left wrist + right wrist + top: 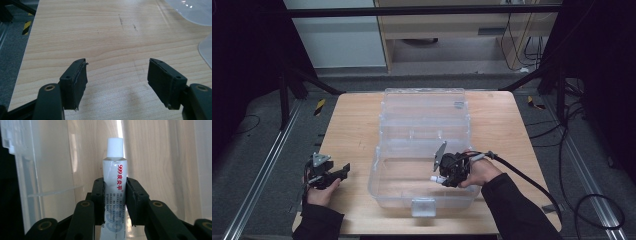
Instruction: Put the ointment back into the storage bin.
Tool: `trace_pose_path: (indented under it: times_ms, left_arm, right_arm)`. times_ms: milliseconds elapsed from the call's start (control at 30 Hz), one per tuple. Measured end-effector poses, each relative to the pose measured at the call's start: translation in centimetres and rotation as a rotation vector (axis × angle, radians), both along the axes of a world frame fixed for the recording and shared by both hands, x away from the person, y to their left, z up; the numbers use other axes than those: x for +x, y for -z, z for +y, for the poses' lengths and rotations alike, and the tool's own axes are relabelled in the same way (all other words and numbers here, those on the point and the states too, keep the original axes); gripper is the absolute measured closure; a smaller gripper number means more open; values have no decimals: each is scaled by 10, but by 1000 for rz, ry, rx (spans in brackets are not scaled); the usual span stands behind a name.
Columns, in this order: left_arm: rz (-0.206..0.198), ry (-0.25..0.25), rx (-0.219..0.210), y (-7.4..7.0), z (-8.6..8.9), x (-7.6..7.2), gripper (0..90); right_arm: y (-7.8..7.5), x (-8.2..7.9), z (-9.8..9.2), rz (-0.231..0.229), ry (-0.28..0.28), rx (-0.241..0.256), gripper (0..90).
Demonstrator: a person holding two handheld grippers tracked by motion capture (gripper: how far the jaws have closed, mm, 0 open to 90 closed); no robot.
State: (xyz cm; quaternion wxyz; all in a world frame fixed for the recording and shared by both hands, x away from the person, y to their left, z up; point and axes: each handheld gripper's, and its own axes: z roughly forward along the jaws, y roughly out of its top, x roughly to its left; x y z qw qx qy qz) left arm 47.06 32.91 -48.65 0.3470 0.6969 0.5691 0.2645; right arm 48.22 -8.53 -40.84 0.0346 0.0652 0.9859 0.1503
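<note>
tube [114,182] of ointment with a white cap is pinched in the right gripper [451,170], held over the open clear plastic box [397,192], so i'd guess it's about to go in but isn't down yet. left gripper [117,82] sits spread wide and empty over the wooden table [100,37], beside the box.

The left gripper [343,172], held in the left hand [319,192] at 8 o'clock, has its jaws spread wide. The right gripper [437,178], at 5 o'clock in the right hand [482,172], has its jaws clamped together.
</note>
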Motion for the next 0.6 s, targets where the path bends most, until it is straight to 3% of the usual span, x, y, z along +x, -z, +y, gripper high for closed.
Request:
trace_pose_path:
  times_ms: [600]
  left_arm:
    - [1, 2, 4, 0, 0, 0, 315]
  right_arm:
    - [20, 3, 8, 17, -33, -60, 697]
